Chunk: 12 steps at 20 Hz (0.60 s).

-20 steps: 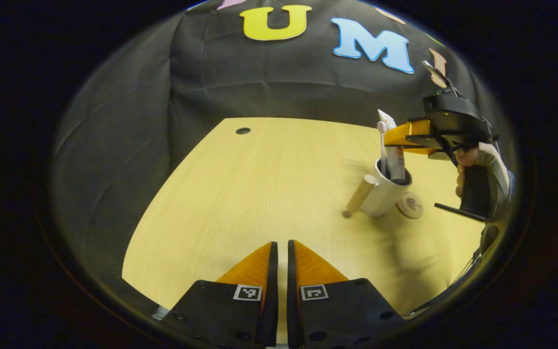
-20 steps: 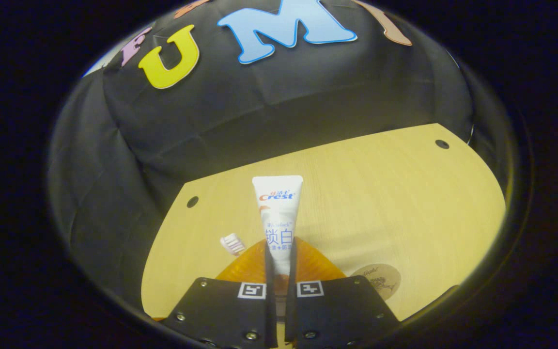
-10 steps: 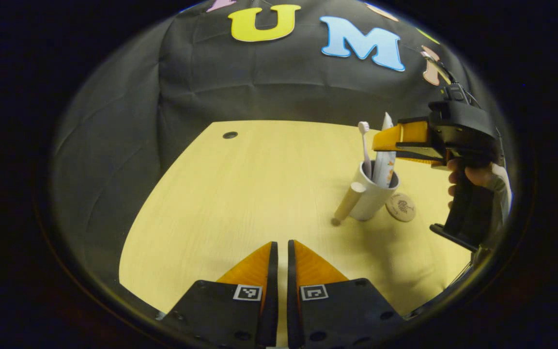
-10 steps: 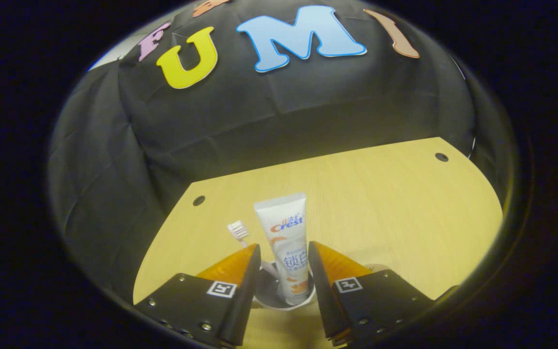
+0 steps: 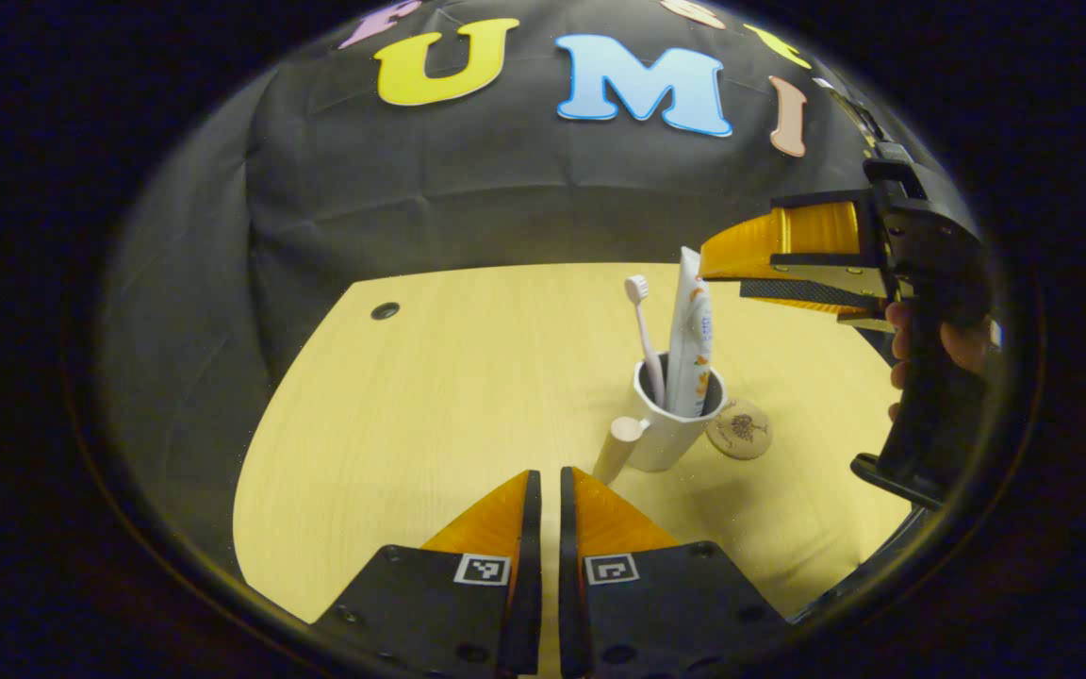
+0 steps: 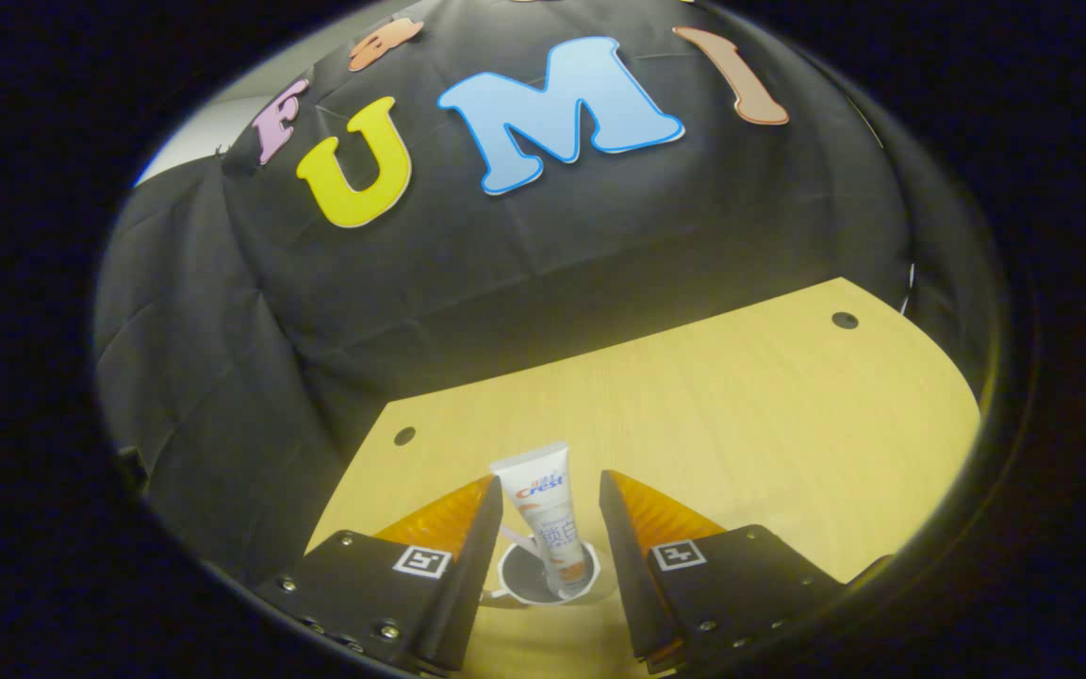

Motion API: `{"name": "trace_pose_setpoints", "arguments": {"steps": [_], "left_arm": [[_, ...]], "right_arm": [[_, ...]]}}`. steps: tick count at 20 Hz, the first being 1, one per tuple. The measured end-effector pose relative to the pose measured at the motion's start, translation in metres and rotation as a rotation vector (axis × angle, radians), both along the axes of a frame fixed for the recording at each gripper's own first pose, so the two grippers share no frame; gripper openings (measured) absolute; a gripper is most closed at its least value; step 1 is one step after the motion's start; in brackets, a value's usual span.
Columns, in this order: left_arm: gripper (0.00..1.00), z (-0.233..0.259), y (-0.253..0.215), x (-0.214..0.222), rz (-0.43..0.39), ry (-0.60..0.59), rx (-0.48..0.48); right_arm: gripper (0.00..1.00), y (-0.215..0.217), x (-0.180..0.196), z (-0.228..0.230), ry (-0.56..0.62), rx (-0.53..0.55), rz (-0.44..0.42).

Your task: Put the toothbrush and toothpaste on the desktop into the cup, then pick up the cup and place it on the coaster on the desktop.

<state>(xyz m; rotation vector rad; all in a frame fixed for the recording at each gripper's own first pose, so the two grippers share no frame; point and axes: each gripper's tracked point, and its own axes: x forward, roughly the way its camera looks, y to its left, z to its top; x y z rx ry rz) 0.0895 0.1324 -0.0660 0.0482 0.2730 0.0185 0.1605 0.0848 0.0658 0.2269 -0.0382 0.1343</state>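
A white cup [image 5: 670, 438] with a pale handle [image 5: 620, 451] stands upright on the wooden desktop [image 5: 468, 377]. A pink-headed toothbrush [image 5: 642, 325] and a white toothpaste tube [image 5: 691, 339] stand inside it. The round coaster [image 5: 739, 429] lies just right of the cup, touching its base. My right gripper [image 5: 711, 261] hovers above the tube's top. In the right gripper view this gripper [image 6: 548, 483] is open, its fingers either side of the toothpaste [image 6: 548, 514] without touching it, and the cup [image 6: 543, 583] is below. My left gripper [image 5: 543, 486] is shut on nothing, low over the desk in front of the cup.
A hand [image 5: 939, 339] holds the right gripper's black grip at the right of the left gripper view. Two cable holes [image 5: 385, 310] [image 6: 844, 320] sit near the desk's far corners. Bare desk lies left of the cup.
The right gripper opened and let go of the toothpaste, which now stands in the cup, then rose above it. The left gripper view has swung towards the cup.
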Motion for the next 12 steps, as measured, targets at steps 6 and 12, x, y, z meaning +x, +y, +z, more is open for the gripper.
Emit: {"name": "trace_pose_setpoints", "arguments": {"steps": [6, 12], "left_arm": [[0.15, 0.012, -0.015, 0.016, -0.137, 0.041, 0.075], [0.19, 0.021, -0.028, 0.028, -0.247, 0.115, 0.171]], "right_arm": [[0.63, -0.048, -0.014, 0.006, -0.012, 0.035, -0.086], [0.63, -0.090, -0.030, -0.006, 0.004, 0.085, -0.160]]}}
